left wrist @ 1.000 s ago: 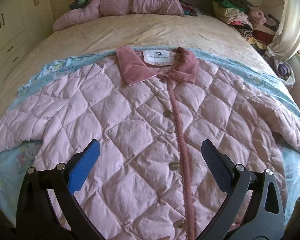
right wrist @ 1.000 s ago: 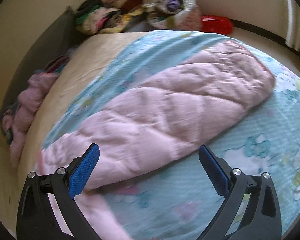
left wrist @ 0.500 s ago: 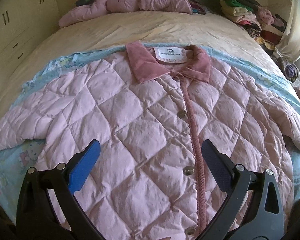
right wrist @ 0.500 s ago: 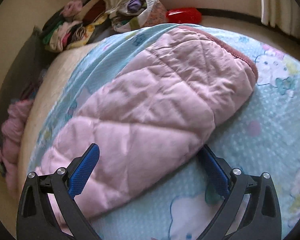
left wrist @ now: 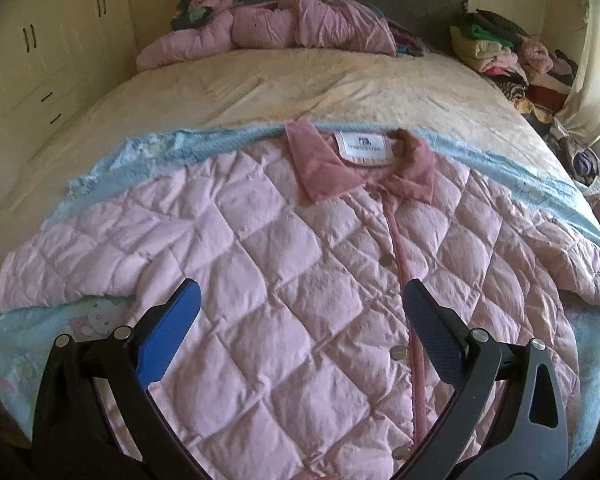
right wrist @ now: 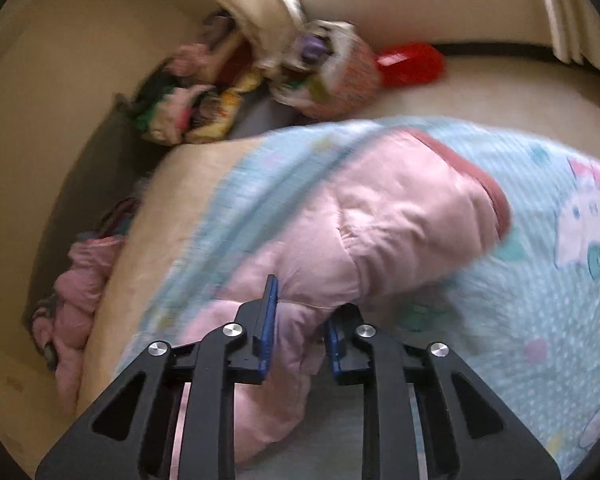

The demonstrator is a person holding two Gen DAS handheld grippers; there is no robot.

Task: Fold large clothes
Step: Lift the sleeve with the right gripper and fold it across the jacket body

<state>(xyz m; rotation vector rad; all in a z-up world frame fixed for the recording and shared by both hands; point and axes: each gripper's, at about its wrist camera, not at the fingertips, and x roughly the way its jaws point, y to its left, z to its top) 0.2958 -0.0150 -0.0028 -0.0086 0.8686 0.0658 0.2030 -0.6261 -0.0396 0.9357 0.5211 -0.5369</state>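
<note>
One closing right gripper (right wrist: pixel 300 316), jacket sleeve (right wrist: pixel 400 232) between.

A wide bed with a cream cover (left wrist: pixel 300 88) carries a light-blue cartoon-print blanket (left wrist: pixel 148 152) near its foot and a crumpled pink padded garment (left wrist: pixel 284 24) at the headboard

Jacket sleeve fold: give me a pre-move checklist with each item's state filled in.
1. Right gripper has the sleeve between its jaws, which are closing: ok.
2. Grip firm enough to lift: cannot tell, picture blurred.
3. Left gripper open, holding nothing, above the jacket front: ok.
4. Jacket flat, buttoned, collar at the top: ok.
5. Other sleeve spread out on the blanket: ok.
6. Cuff free of snags: ok.
</note>
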